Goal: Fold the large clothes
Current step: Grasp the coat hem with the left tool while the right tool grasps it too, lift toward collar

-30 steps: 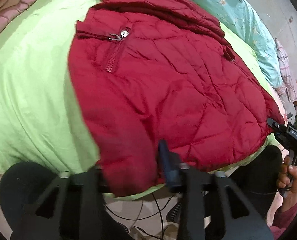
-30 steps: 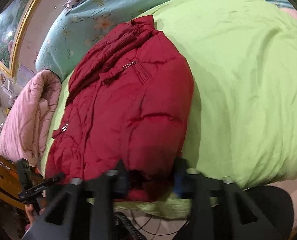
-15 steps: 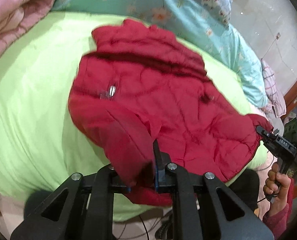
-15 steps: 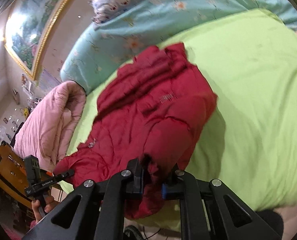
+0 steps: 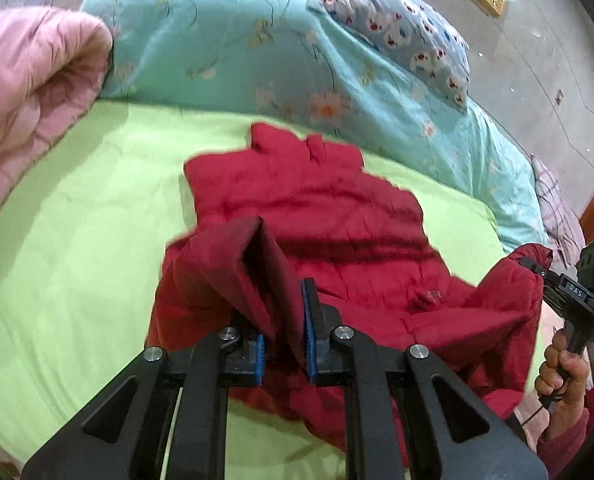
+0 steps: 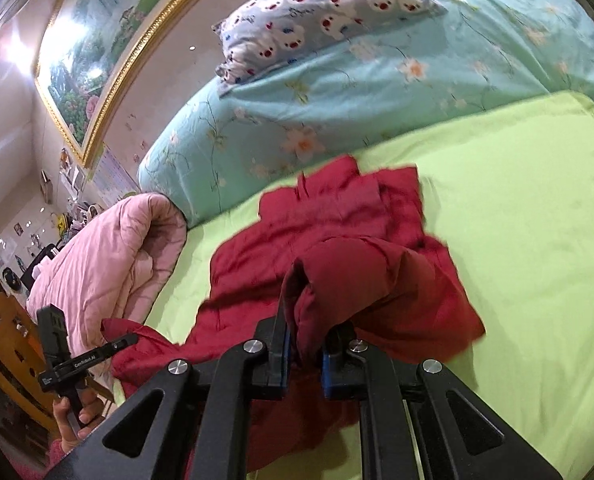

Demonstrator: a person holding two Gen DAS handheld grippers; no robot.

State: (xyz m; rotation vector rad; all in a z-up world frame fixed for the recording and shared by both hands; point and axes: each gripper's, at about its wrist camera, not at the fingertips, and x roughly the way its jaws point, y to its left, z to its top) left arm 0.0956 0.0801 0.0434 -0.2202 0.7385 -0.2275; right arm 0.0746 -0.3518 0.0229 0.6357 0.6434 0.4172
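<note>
A dark red quilted jacket (image 5: 337, 216) lies on a lime green sheet (image 5: 77, 240), collar end toward the pillows. My left gripper (image 5: 283, 320) is shut on the jacket's near left hem corner and holds it lifted. My right gripper (image 6: 303, 340) is shut on the near right hem corner of the jacket (image 6: 337, 216), also lifted. The raised hem sags between the two grippers. The right gripper shows at the right edge of the left wrist view (image 5: 537, 274), and the left gripper at the lower left of the right wrist view (image 6: 131, 338).
A turquoise floral duvet (image 5: 225, 52) and a patterned pillow (image 5: 401, 36) lie behind the jacket. A rolled pink quilt (image 5: 25, 88) lies at the left. A wooden chair (image 6: 1, 344) stands beside the bed. A gold-framed painting (image 6: 97, 52) hangs on the wall.
Both grippers closed on the jacket's near hem and lifted it up off the bed. The cameras now tilt higher, toward the pillows.
</note>
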